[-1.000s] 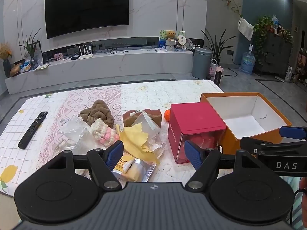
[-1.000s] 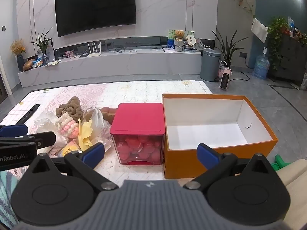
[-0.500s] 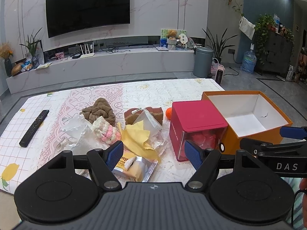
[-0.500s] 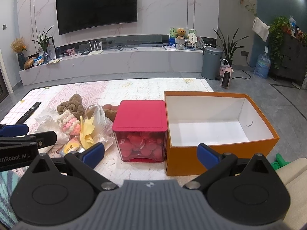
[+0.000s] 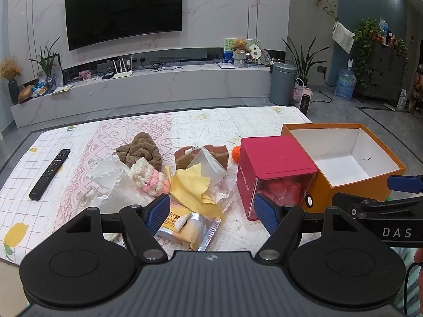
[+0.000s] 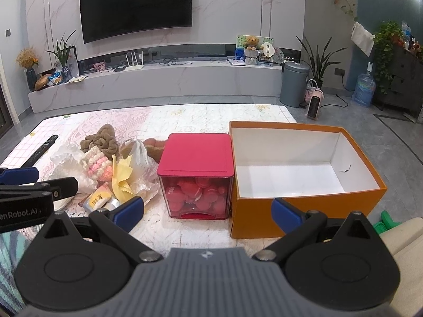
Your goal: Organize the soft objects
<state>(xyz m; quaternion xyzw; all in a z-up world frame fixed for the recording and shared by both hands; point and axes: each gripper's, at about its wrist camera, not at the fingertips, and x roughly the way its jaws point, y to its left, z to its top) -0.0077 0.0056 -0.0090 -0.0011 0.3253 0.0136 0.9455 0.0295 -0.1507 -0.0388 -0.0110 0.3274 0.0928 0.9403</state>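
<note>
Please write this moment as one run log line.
left gripper: open, empty | right gripper: open, empty | orange box: empty | soft pile: untouched

Matt cardboard box [image 6: 304, 211], white inside. Glossy plastic cube [image 6: 197, 158], clear walls. Knitted yarn [image 5: 150, 177], brown towelling [image 5: 140, 150], crinkly plastic bags [image 5: 111, 182], lacy cloth on surface [image 5: 185, 129].

A table [image 5: 211, 121] under a pale lace-and-floral cloth carries everything. At the left edge lies a black remote [image 5: 49, 175], well apart from the heap. In the middle, a brown knotted cloth [image 5: 140, 151], a cream-and-pink knitted piece [image 5: 149, 177], a yellow cloth [image 5: 193, 189], white plastic bags [image 5: 111, 182] and a snack packet [image 5: 189, 227] crowd together. Right of them stands a red-lidded clear box [image 5: 275, 169], touching an open orange box [image 5: 343, 155]; a small orange ball [image 5: 236, 154] sits behind.
</note>
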